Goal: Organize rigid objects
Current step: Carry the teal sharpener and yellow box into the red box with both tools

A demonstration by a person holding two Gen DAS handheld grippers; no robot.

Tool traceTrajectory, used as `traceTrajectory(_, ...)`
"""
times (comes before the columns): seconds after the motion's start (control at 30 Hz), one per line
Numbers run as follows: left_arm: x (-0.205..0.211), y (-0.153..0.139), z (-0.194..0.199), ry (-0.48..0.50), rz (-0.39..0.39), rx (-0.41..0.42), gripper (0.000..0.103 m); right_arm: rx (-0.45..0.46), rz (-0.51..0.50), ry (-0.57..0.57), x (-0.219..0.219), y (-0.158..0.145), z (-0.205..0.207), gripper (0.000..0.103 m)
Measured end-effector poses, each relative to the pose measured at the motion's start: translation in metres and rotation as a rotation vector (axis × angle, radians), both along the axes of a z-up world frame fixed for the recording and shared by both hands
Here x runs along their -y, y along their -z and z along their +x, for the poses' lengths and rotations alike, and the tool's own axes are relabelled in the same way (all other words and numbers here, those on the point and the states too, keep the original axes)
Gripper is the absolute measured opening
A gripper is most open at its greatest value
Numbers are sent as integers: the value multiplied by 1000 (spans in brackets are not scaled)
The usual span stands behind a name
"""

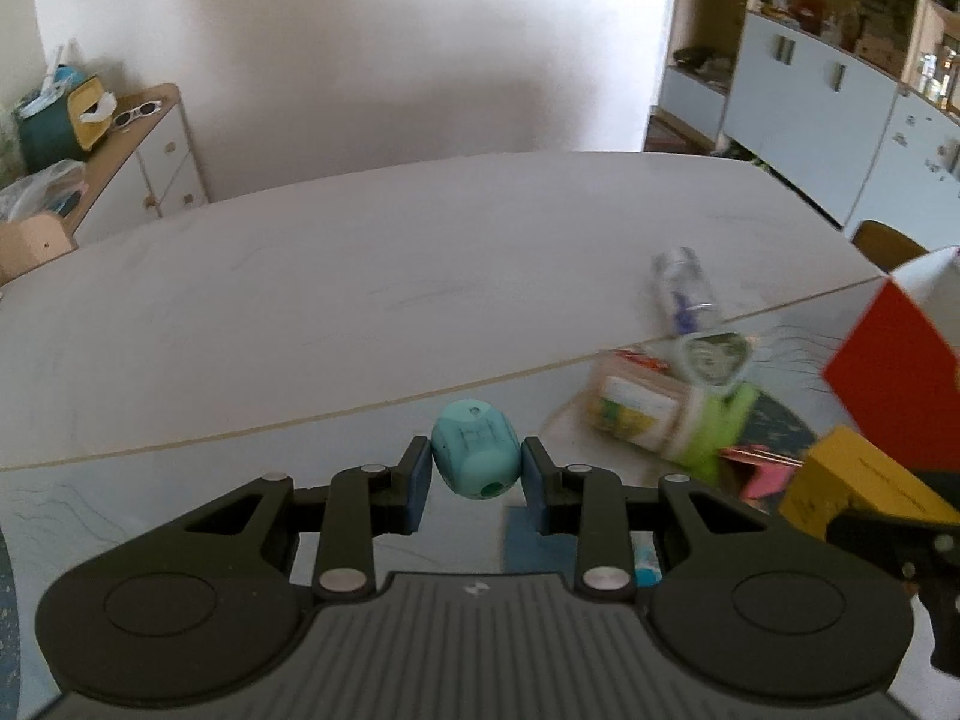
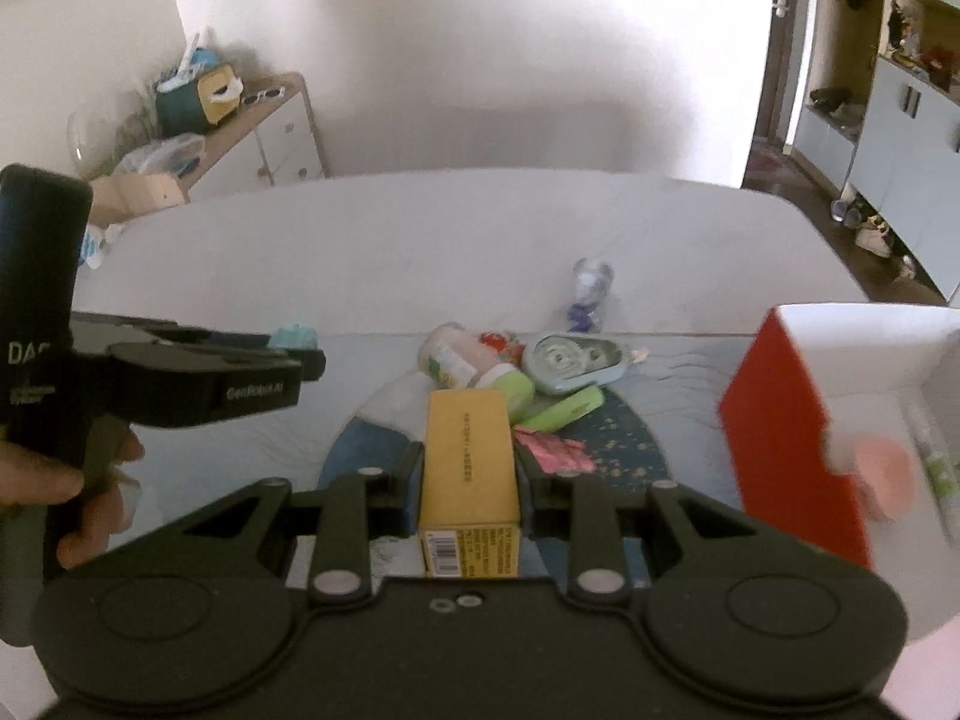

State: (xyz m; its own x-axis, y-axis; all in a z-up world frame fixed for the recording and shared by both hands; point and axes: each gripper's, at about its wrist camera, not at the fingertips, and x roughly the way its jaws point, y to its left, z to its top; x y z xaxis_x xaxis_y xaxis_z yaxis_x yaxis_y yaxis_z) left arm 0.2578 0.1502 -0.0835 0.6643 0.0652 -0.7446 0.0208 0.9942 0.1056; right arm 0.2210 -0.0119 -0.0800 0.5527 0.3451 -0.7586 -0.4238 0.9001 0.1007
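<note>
The left tool [image 1: 475,468] pinches a small teal pencil sharpener [image 1: 475,457] between its two blue pads, one pad on each side. The sharpener is up off the white tabletop [image 1: 300,300]. From the right wrist view the left tool [image 2: 300,354] comes in from the left side, with a hand [image 2: 78,492] around its handle, and only a bit of teal shows at its tip.

The right tool [image 2: 468,468] pinches a long yellow box [image 2: 468,468] with a barcode on its near end. The box sticks out forward between the two fingers.

Past the yellow box, a little pile of things lies on the tabletop. There is a bottle with a green cap [image 2: 471,363] on its side, a pale blue correction tape roller [image 2: 570,363] just beside it, a green marker [image 2: 564,411] in front of the roller, and some pink paper clips [image 2: 555,450] near the marker. A small clear bottle [image 2: 591,291] sits farther back, apart from the pile.

On the right stands an open box with a red side and white inside [image 2: 780,420]. Something pink and round [image 2: 882,474] and a white and green tube [image 2: 936,468] lie inside it, but they are blurry.

A low wooden cabinet [image 2: 282,138] stands against the far wall, with white sunglasses [image 2: 264,97] on top.
</note>
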Motion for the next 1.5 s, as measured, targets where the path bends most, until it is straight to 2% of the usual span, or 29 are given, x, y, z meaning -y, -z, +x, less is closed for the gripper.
traceTrajectory(0.3, 57, -28, -31, 132, -26, -6, 32, 16, 41, 33, 60, -26, -18, 28)
traceTrajectory(0.5, 103, -41, -47, 187, -22, -5, 32, 28, 68, 31, 105, -35, -27, 28)
traceTrajectory(0.87, 202, -46, -63, 256, -37, -22, 32, 35, 72, 33, 186, -36, -19, 28)
traceTrajectory(1.23, 300, -29, -53, 300, -41, -36, 32, 50, 40, 76, 268, -19, 15, 28)
traceTrajectory(1.5, 359, -21, -17, 325, -8, -28, 32, 41, 18, 103, 303, 2, 46, 28)
